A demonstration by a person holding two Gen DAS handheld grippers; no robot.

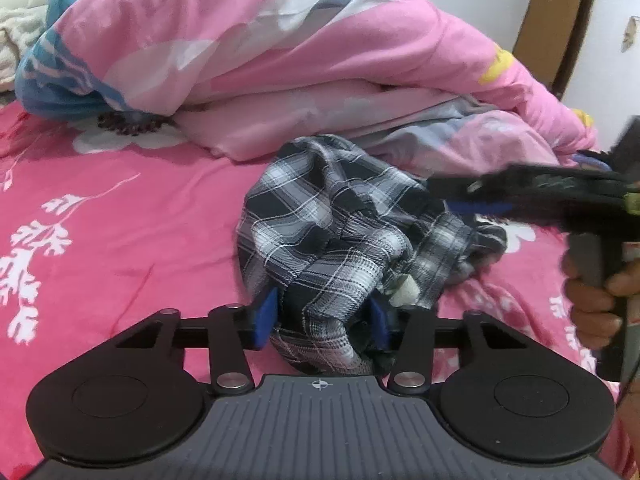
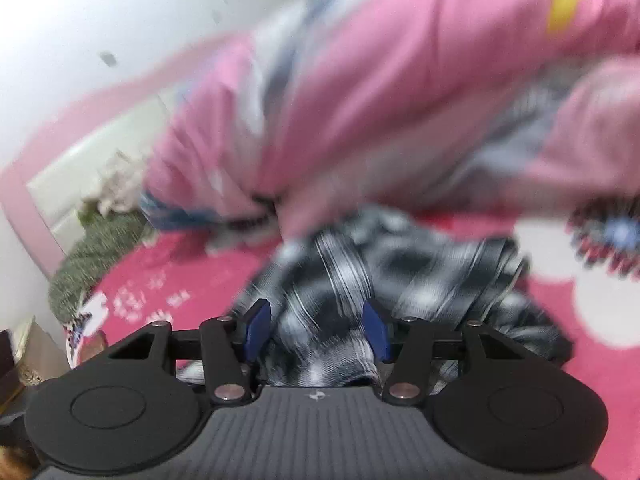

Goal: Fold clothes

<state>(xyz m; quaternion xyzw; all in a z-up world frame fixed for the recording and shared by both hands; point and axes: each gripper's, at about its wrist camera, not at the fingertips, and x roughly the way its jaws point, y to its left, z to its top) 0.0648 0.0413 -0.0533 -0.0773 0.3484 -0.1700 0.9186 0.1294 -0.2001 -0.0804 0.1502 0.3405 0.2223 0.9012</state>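
Pink floral bedding (image 1: 120, 216) carries a crumpled plaid shirt (image 1: 352, 216) below a heaped quilt (image 1: 280, 40). Left gripper (image 1: 324, 320) clamps a shirt fold between blue pads. Right gripper (image 2: 316, 332) has cloth between its fingers, but blur hides whether it grips; its hand (image 1: 596, 300) is cut off.

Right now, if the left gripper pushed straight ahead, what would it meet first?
The crumpled black-and-white plaid garment: the left gripper already has its fabric between the blue fingers; the pink quilt lies beyond it.

1 plaid garment (image 1: 344, 236), 2 claws (image 1: 322, 320) (image 2: 316, 332)
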